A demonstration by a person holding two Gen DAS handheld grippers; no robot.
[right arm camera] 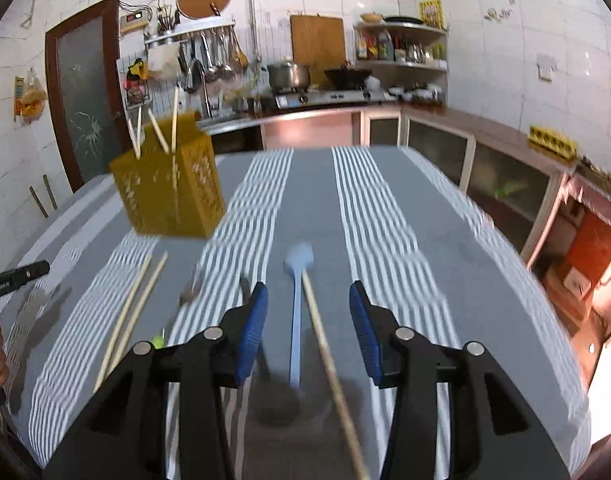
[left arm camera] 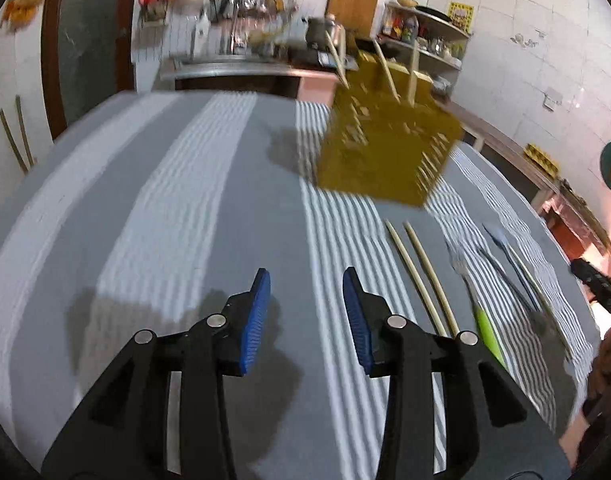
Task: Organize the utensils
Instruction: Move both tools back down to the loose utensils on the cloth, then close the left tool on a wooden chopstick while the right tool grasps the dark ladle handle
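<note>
Left gripper (left arm camera: 306,280) partly parted, empty above striped cloth (left arm camera: 177,184); right gripper (right arm camera: 308,294) likewise released, over blue spatula (right arm camera: 296,320) and loose chopstick (right arm camera: 329,360). Yellow holder (right arm camera: 167,188) far left. Fork (left arm camera: 471,296) sharp in left view only.

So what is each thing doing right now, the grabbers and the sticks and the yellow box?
Left gripper: open, nothing between its jaws.
Right gripper: open, nothing gripped.
Yellow holder: standing on the table, chopsticks sticking out.
Chopstick pair: lying flat, side by side.
Fork: lying flat.
Blue spoon: lying flat.
Single chopstick: lying flat beside the blue spoon.
</note>
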